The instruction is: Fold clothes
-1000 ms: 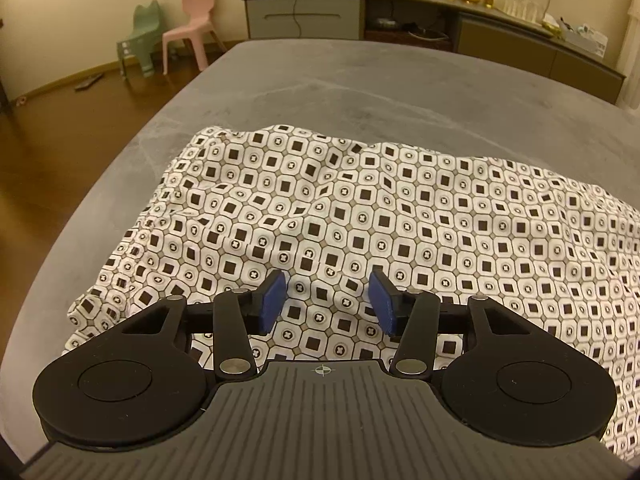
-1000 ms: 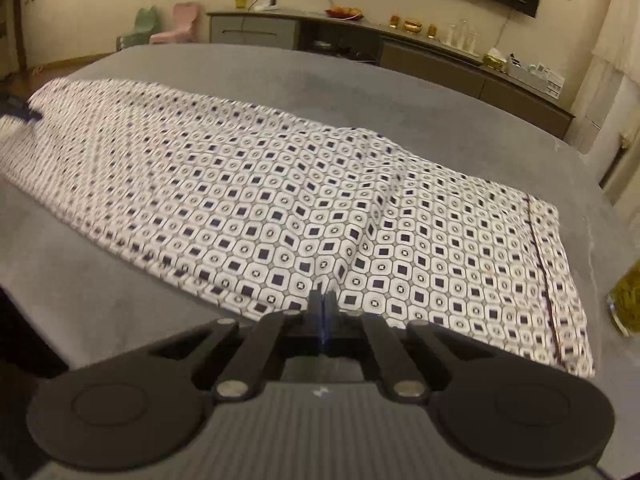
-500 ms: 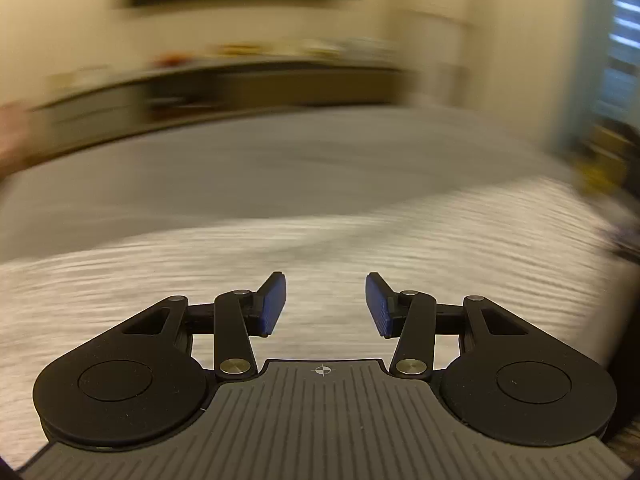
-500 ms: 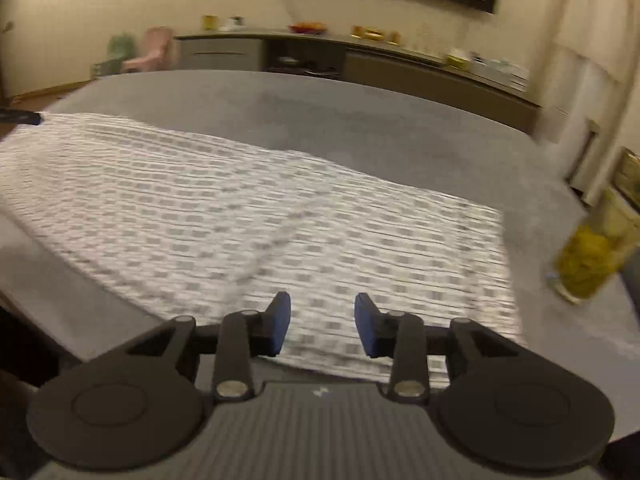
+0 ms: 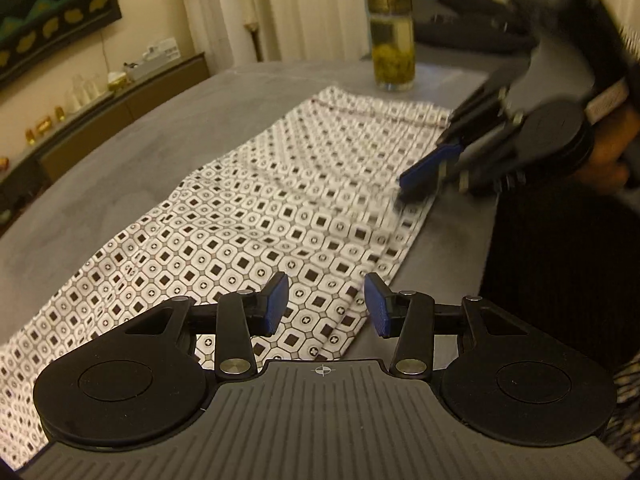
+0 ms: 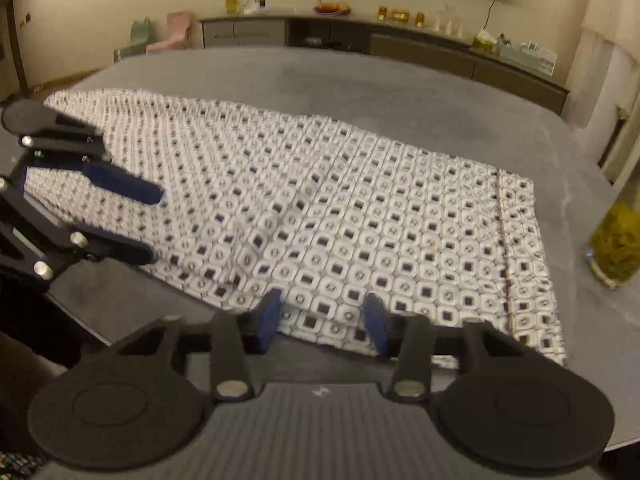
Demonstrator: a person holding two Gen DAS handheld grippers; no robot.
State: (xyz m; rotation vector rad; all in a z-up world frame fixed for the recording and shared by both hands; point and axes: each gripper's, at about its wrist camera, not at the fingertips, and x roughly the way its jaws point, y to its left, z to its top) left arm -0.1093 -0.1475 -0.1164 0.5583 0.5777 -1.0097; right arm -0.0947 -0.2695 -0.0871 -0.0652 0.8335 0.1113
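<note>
The patterned garment [image 6: 320, 220] lies flat along the near edge of the grey desk [image 6: 360, 80], one hemmed end toward the jar [image 6: 616, 244] — no brand or writing is legible anywhere. The left tool [image 5: 326, 304] hovers over the near hem, jaws apart, holding nothing. The right tool [image 6: 322, 320] is closing — jaws apart, cloth edge between them, not yet pinched.

The left claw [image 5: 326, 305] points forward and down, its blue pads [image 5: 276, 302] parted with a clear gap between them. The right claw [image 6: 322, 320] is tilted down likewise; its jaws are closing, though its blue pads [image 6: 267, 318] show apart in its own blurred view. A hand [image 5: 608, 152] grips the right claw's body at the far right.
</note>
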